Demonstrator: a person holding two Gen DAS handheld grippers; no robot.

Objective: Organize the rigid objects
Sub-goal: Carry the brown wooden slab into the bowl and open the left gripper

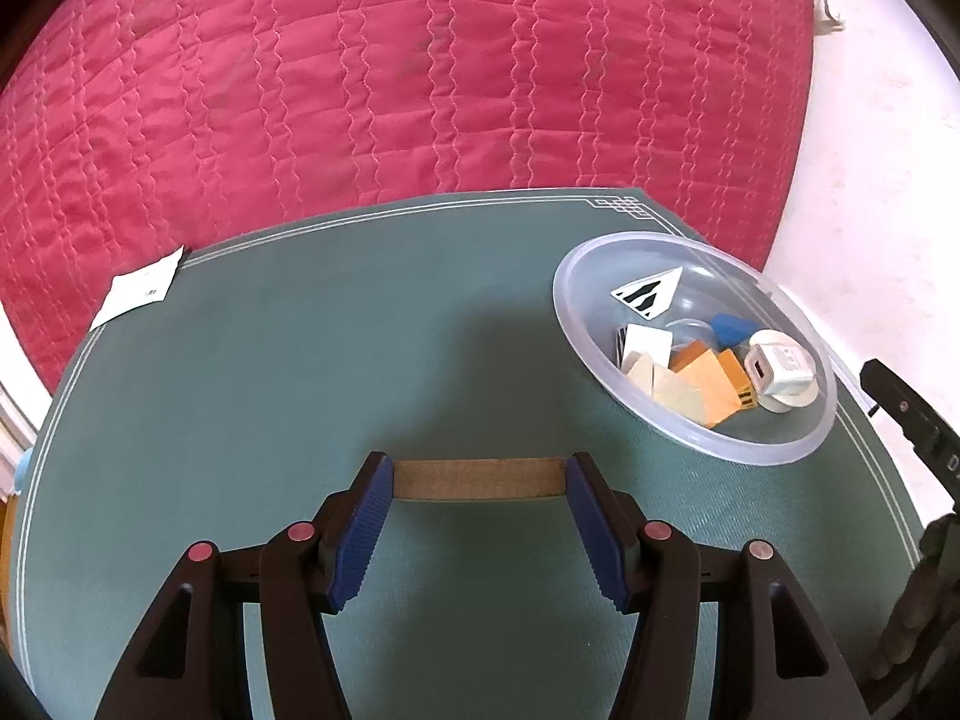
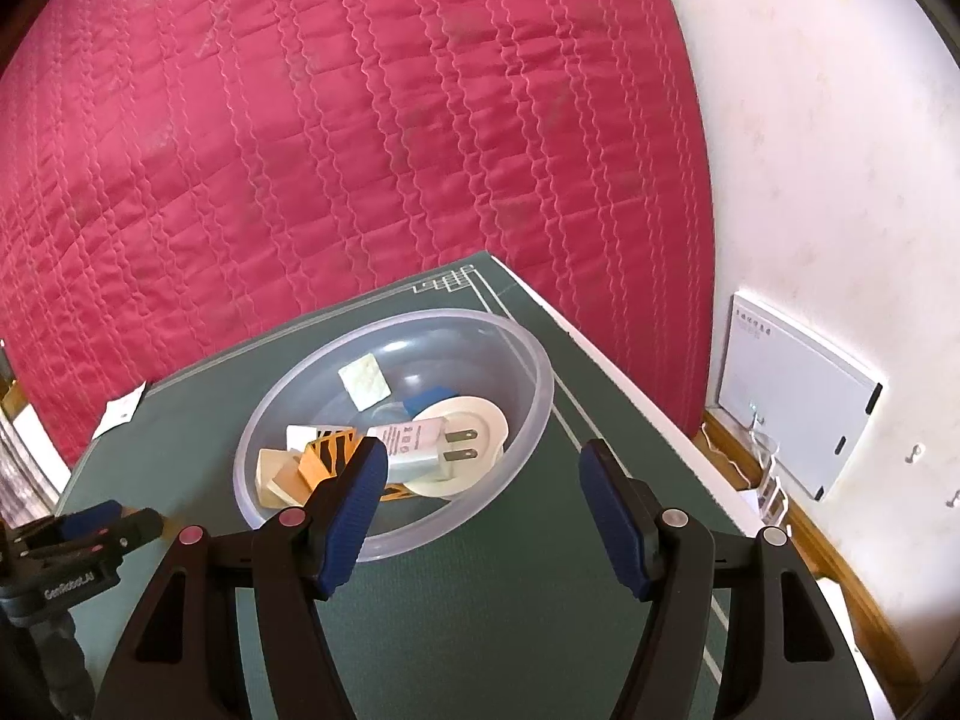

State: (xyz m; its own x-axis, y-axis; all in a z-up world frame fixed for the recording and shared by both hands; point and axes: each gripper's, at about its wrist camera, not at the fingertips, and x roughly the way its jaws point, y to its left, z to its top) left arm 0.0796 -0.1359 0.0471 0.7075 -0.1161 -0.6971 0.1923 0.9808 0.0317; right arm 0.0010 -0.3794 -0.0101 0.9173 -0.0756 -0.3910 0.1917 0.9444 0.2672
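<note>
My left gripper (image 1: pixel 479 480) is shut on a flat brown wooden piece (image 1: pixel 479 479), held edge-on between its blue pads above the green mat (image 1: pixel 300 360). A clear plastic bowl (image 1: pixel 774 450) stands to its right on the mat, holding a white charger plug (image 1: pixel 780 369), orange and cream blocks (image 1: pixel 702 387), a blue piece (image 1: pixel 729 327) and a striped triangle (image 1: pixel 651 291). My right gripper (image 2: pixel 480 471) is open and empty, just over the near right rim of the same bowl (image 2: pixel 528 360). The left gripper (image 2: pixel 96 525) shows at the left edge of the right wrist view.
A red quilted bedspread (image 1: pixel 360 90) lies beyond the mat. A white paper card (image 1: pixel 141 291) sits at the mat's far left corner. A white wall (image 2: pixel 810 150) with a grey panel (image 2: pixel 792 390) stands to the right.
</note>
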